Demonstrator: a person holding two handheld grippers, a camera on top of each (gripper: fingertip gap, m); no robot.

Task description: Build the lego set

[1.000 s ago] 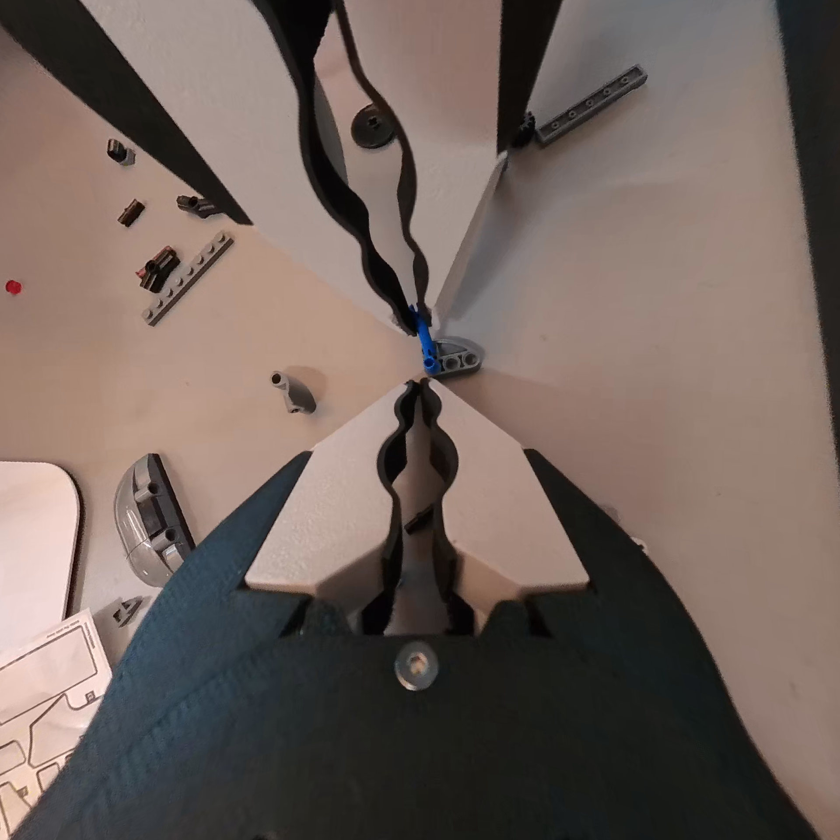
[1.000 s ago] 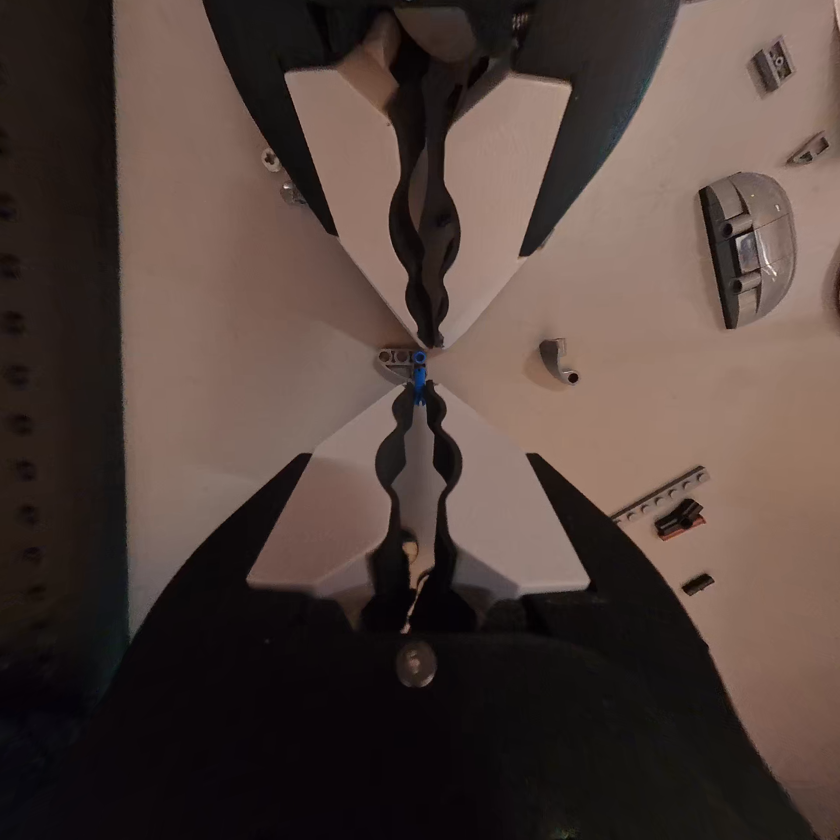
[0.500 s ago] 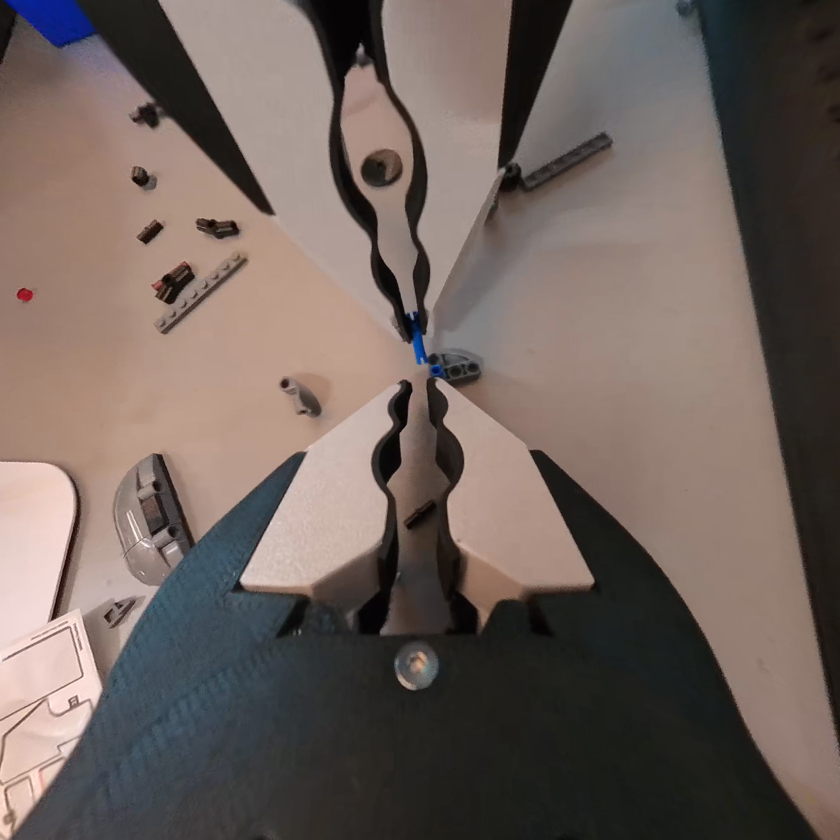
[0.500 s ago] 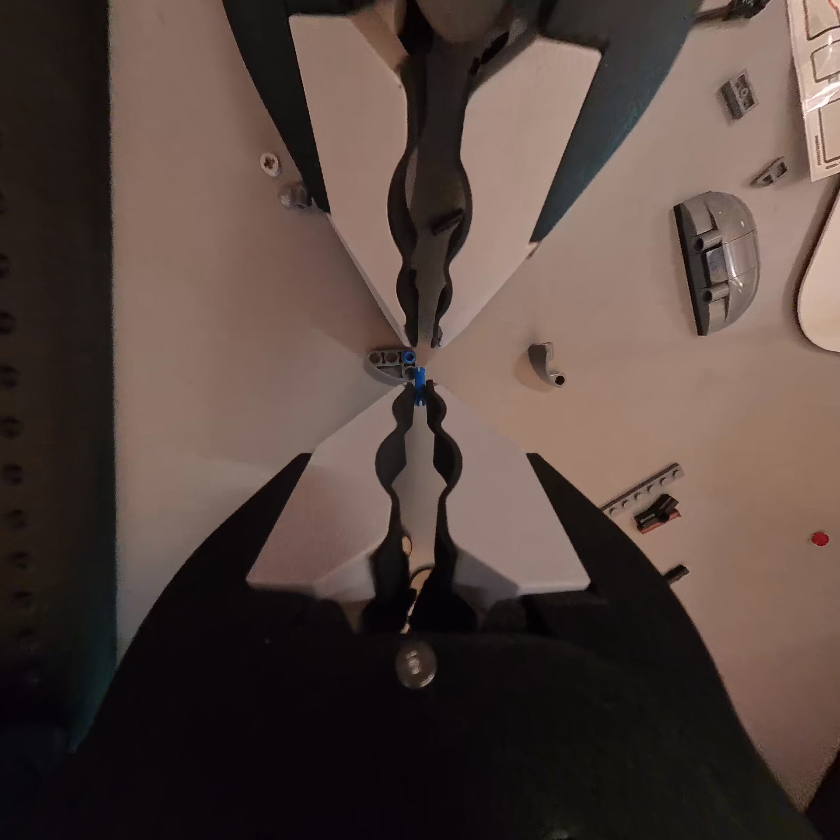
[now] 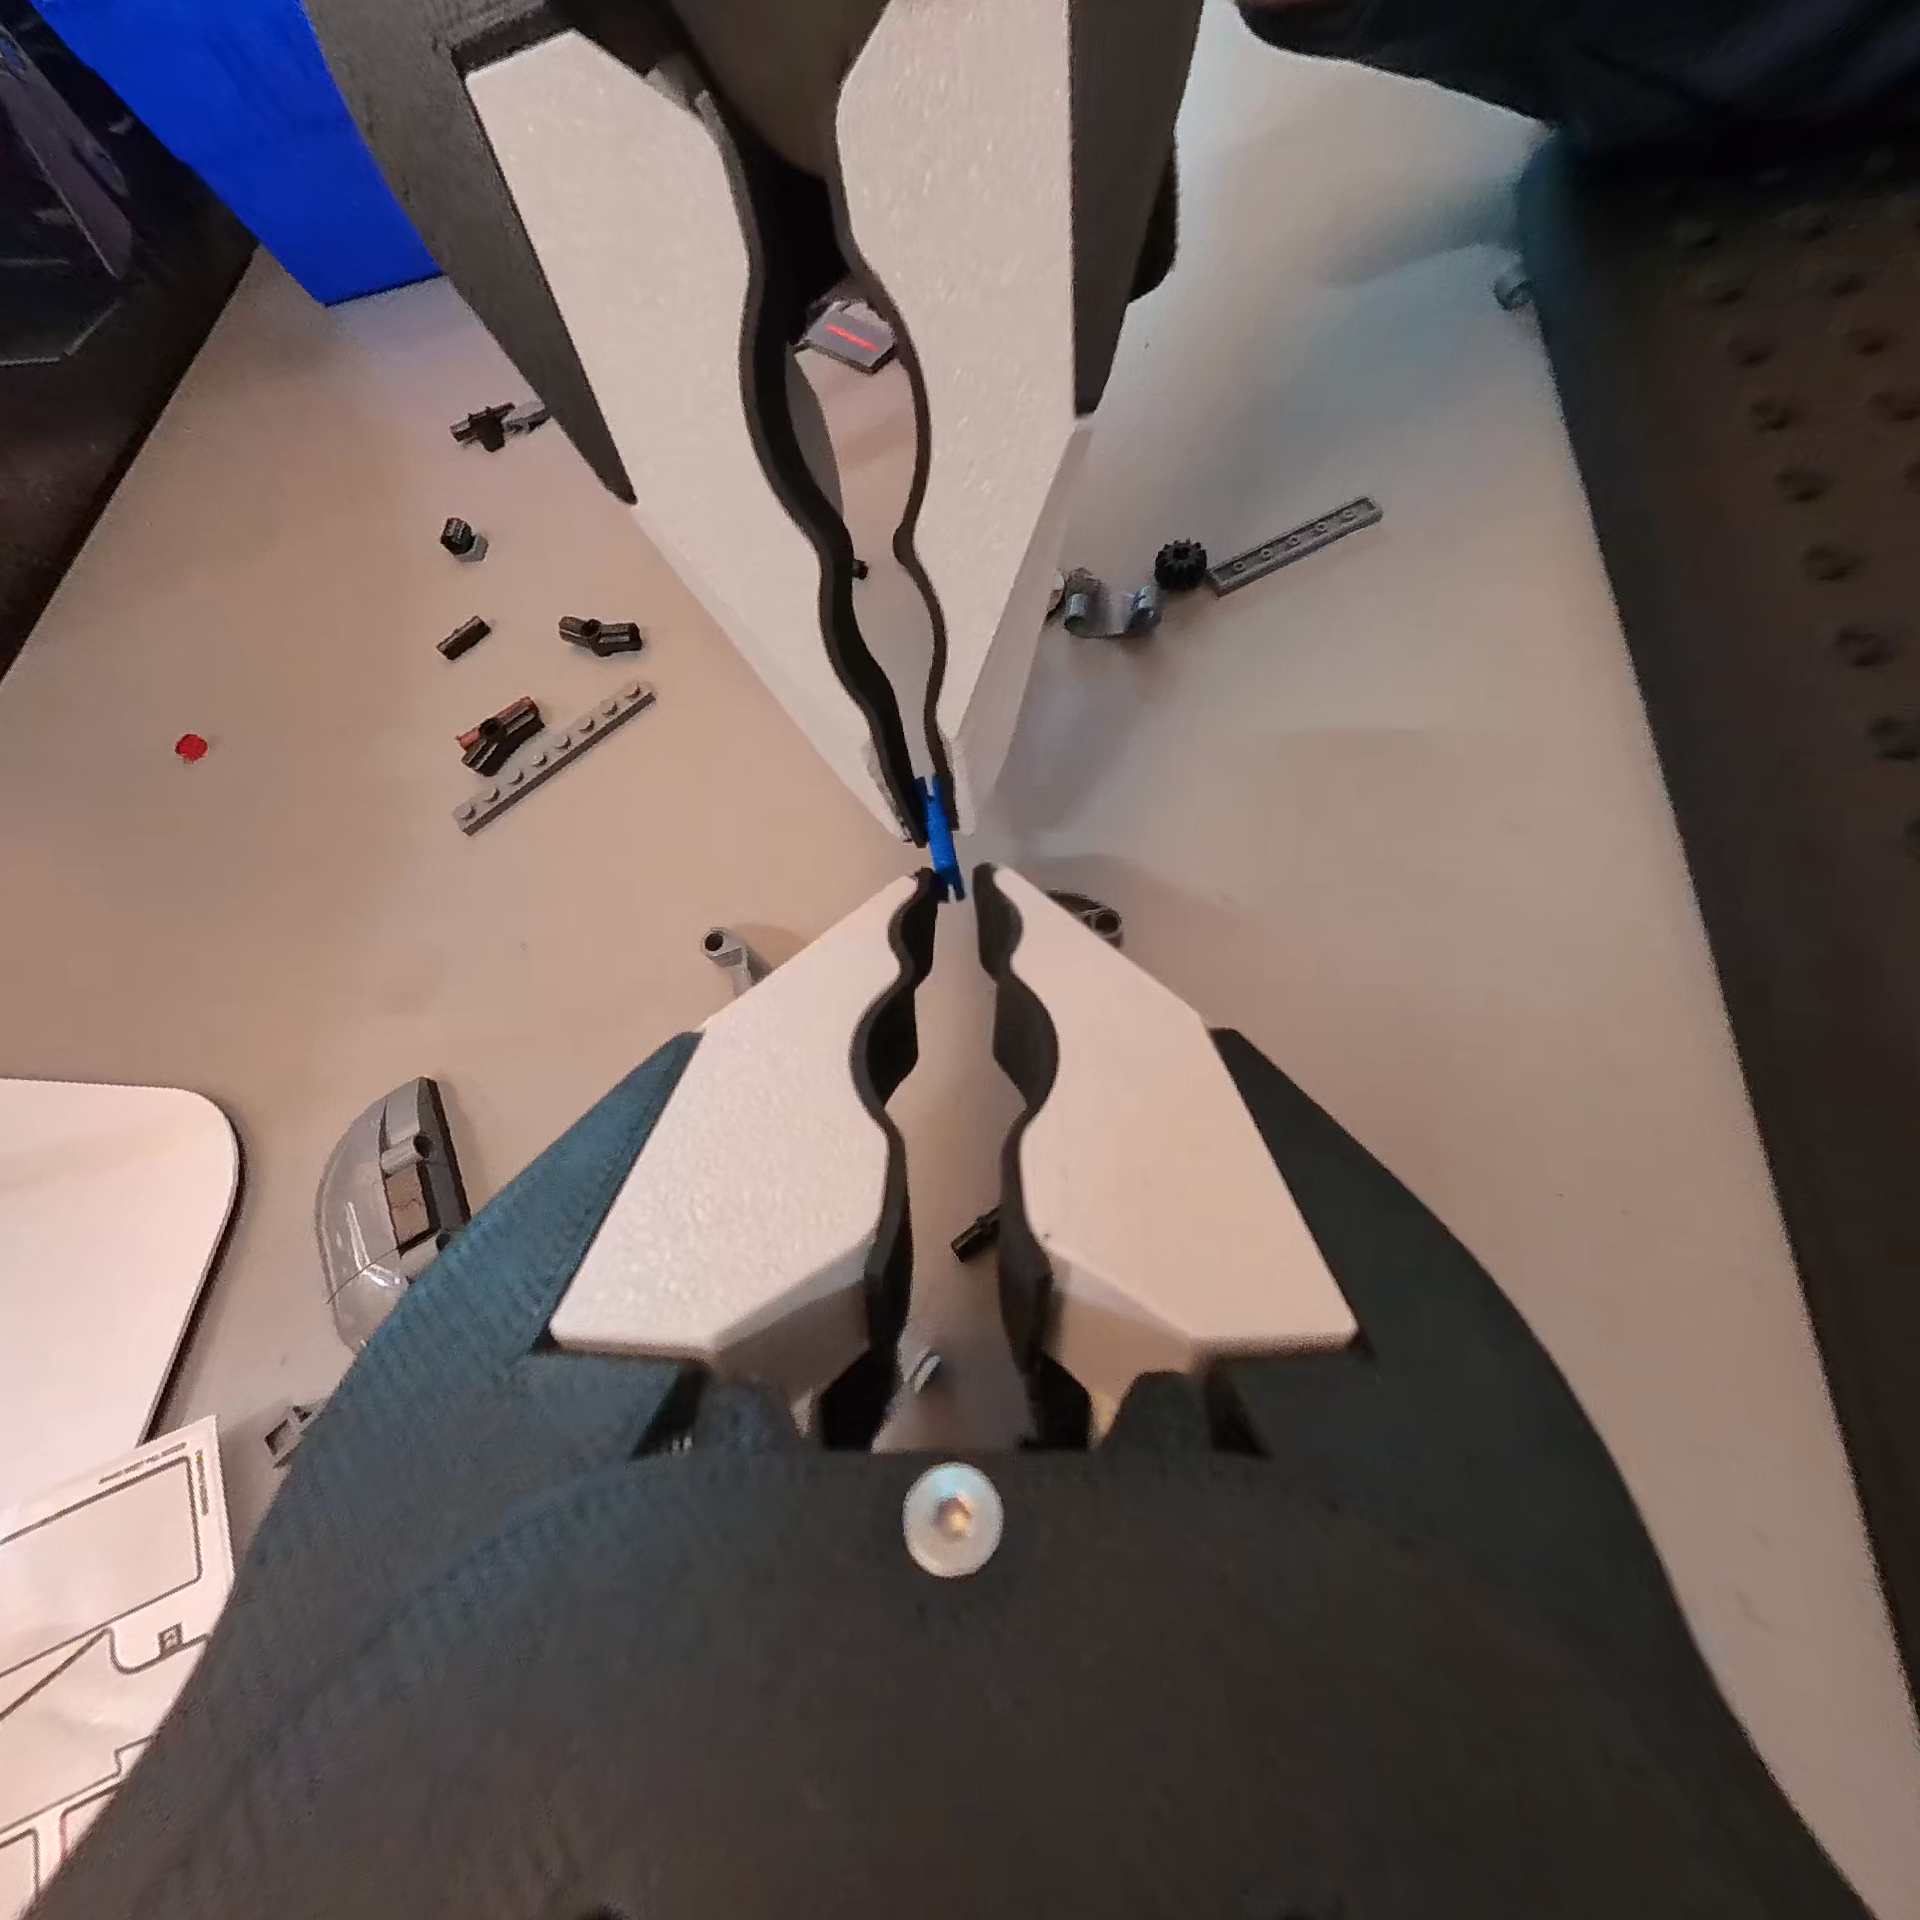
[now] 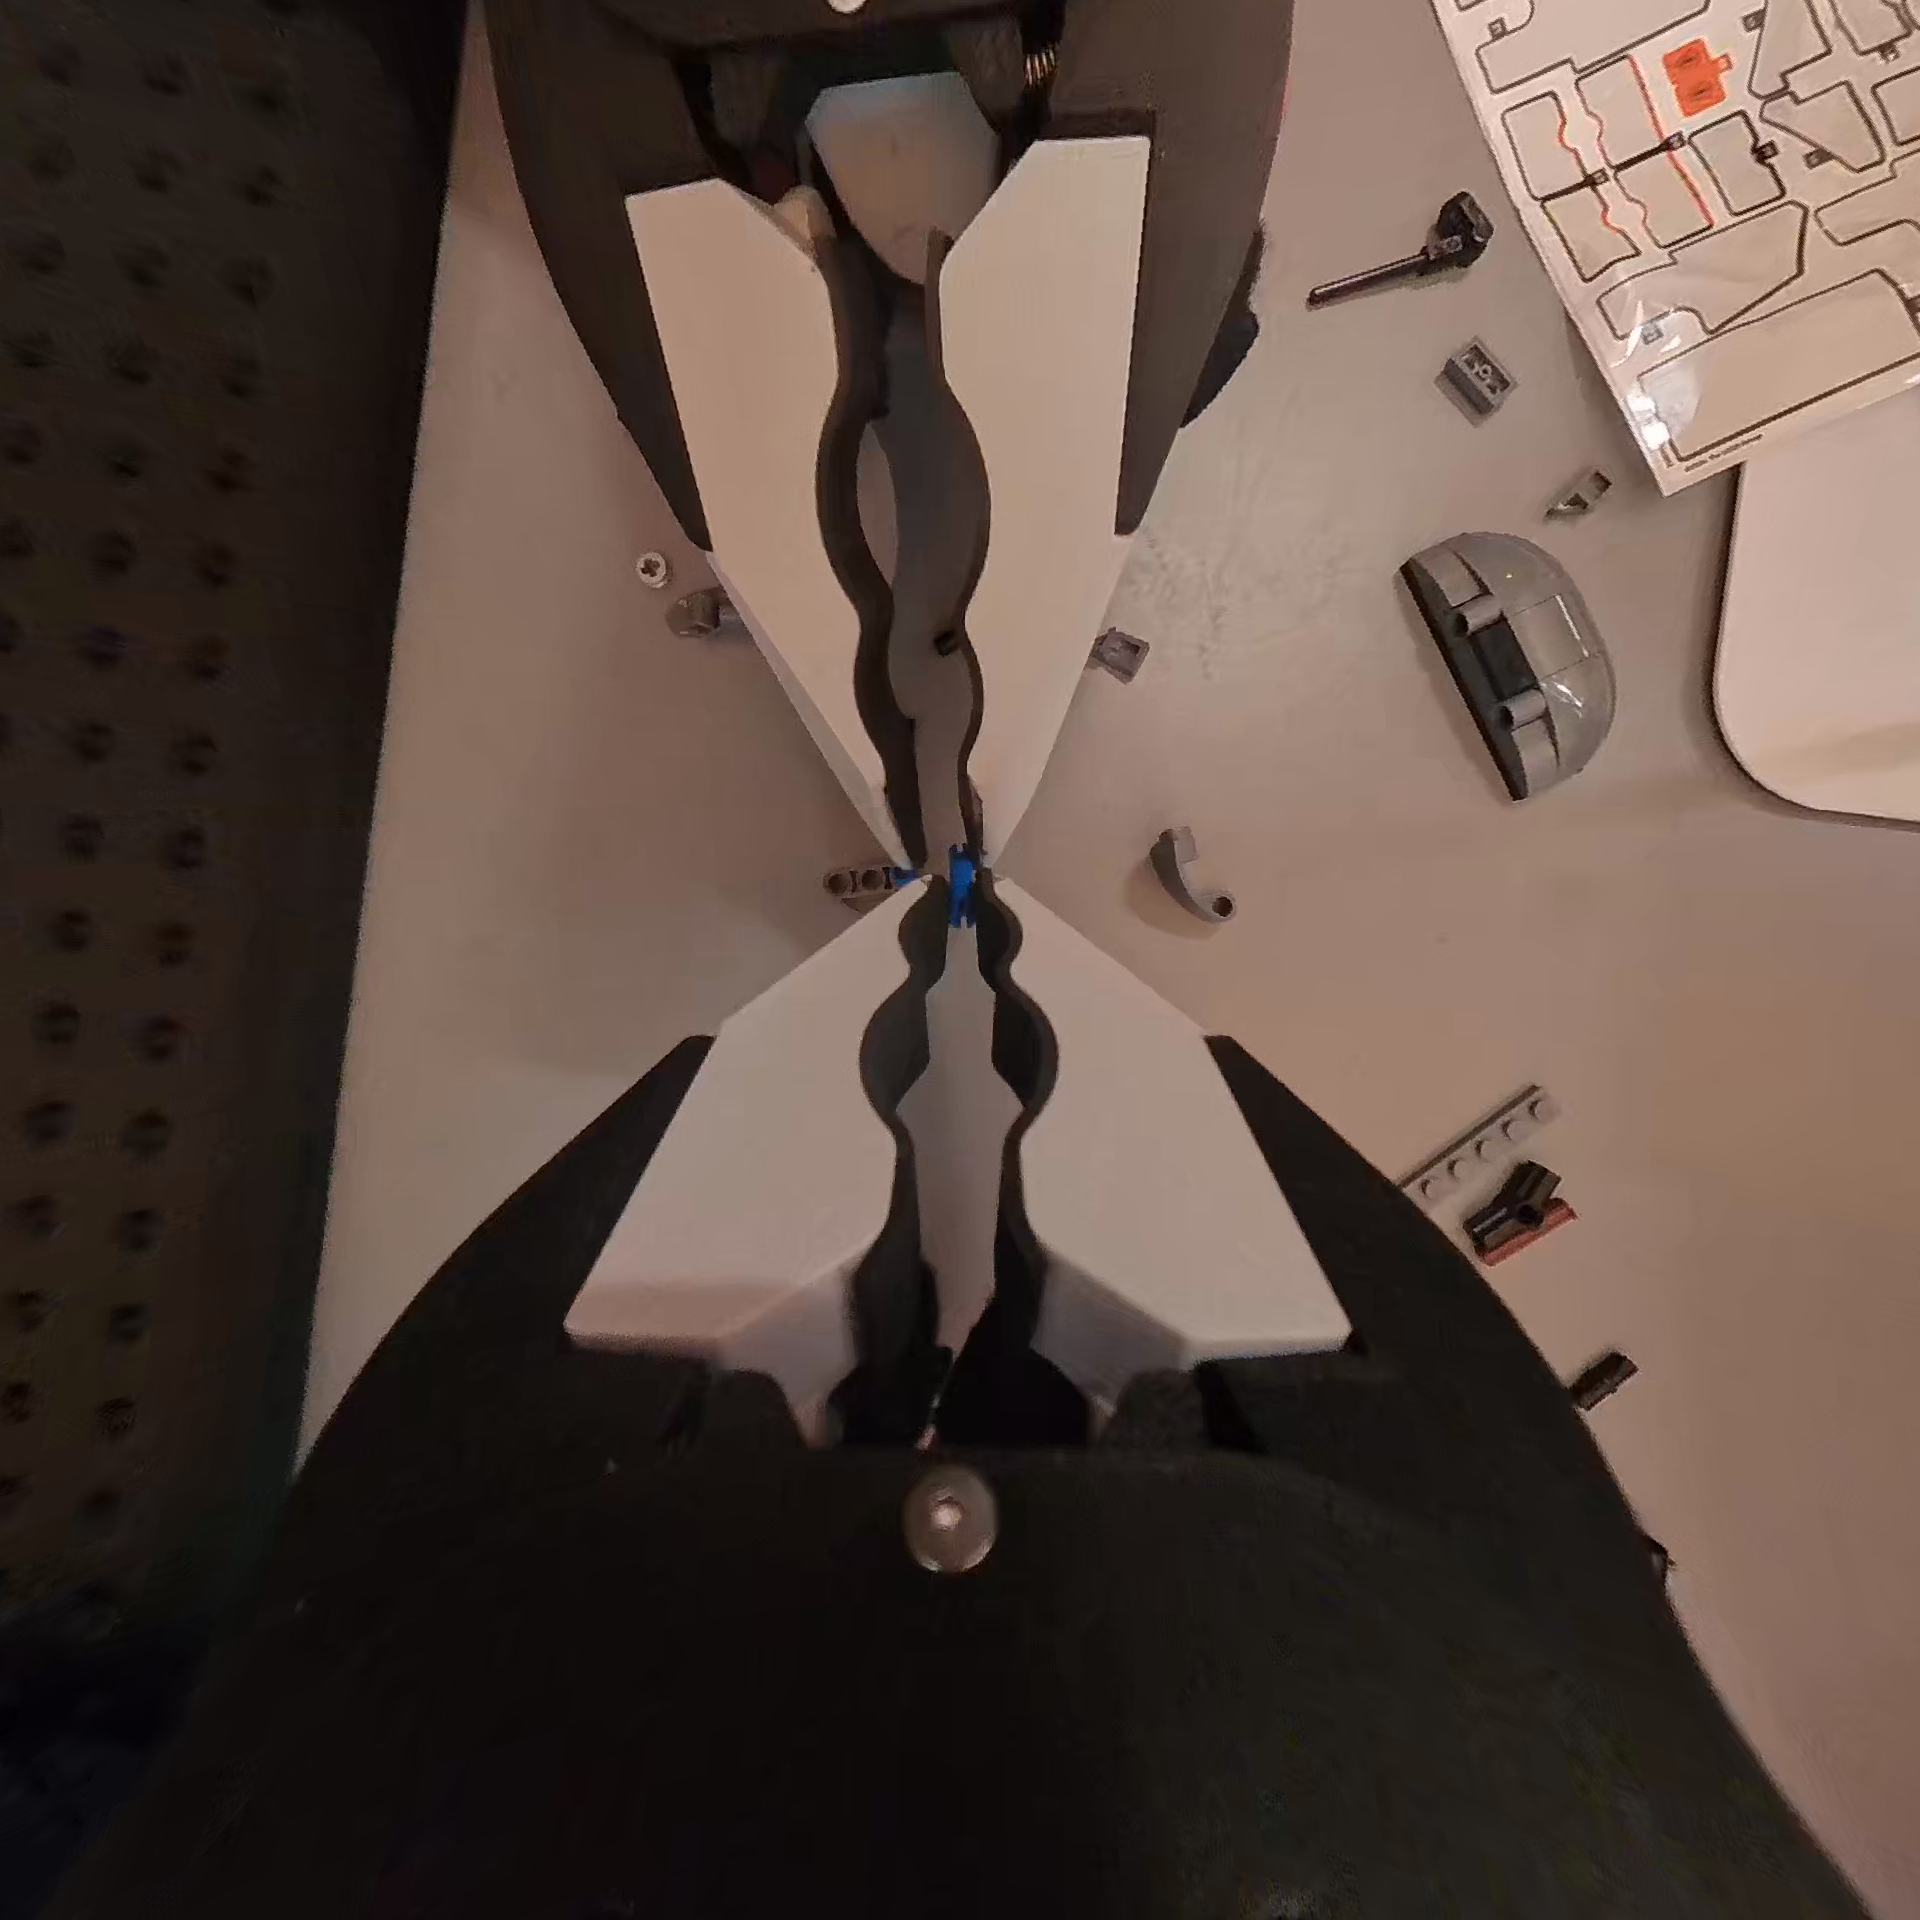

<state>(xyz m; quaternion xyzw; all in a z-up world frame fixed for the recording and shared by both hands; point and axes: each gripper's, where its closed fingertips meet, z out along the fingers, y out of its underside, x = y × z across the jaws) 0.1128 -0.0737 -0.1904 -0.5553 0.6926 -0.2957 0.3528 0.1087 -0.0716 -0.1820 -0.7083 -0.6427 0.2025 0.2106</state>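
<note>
Blue plastic sits at the centre of my left wrist view: a small blue pin, pinched at its far end between the tips of my right jaws, which reach in from twelve o'clock. My left jaws come up from six o'clock with a narrow gap between the tips, and the pin's near end sits just at that gap; I cannot tell whether they touch it. At two o'clock on the pale bench lie a grey plate with studs and a black gear. At ten o'clock lie a second studded plate, some black connectors and a red stud. A grey curved shell piece rests at eight o'clock, with a sticker sheet lower left.

From my right wrist view, my right jaws are pressed onto the blue pin at the centre. My left jaws point down from twelve o'clock, tips slightly apart, close against the pin. A grey beam with holes lies on the bench just to nine o'clock of the pin. A grey curved connector is at three o'clock, and the shell piece and sticker sheet towards two o'clock.
</note>
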